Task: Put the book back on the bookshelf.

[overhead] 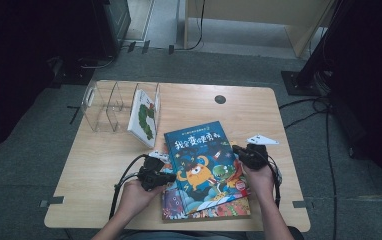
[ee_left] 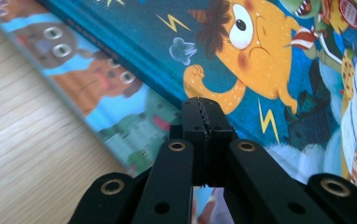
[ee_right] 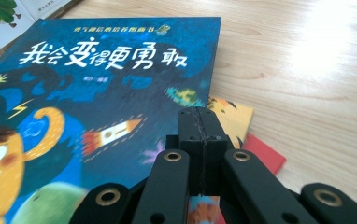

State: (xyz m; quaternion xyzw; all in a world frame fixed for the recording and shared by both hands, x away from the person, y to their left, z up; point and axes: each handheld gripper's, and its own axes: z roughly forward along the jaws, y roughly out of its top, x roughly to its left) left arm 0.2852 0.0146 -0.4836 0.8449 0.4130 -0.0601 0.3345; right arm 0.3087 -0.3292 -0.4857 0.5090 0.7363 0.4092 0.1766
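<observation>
A person sits at a wooden table and holds a black claw in each hand. A pile of picture books lies flat in front of the person, near the front edge of the table. The top one is a blue book with an orange monster and white writing on its cover. Under it lies a second book with cartoon animals; it sticks out at the front and at the left side. On the right side, an orange book corner and a red book corner peek out from under the blue book.

The left claw sits at the left edge of the blue book. In the left gripper view its two black jaws are pressed together, with nothing between them, right over the blue cover near the monster's arm.

The right claw sits at the right edge of the blue book. In the right gripper view its jaws are pressed together too, with nothing between them, over the cover's right edge.

Farther back on the left stands a clear plastic book rack. A white book with a green picture on it stands leaning at the rack's right end
</observation>
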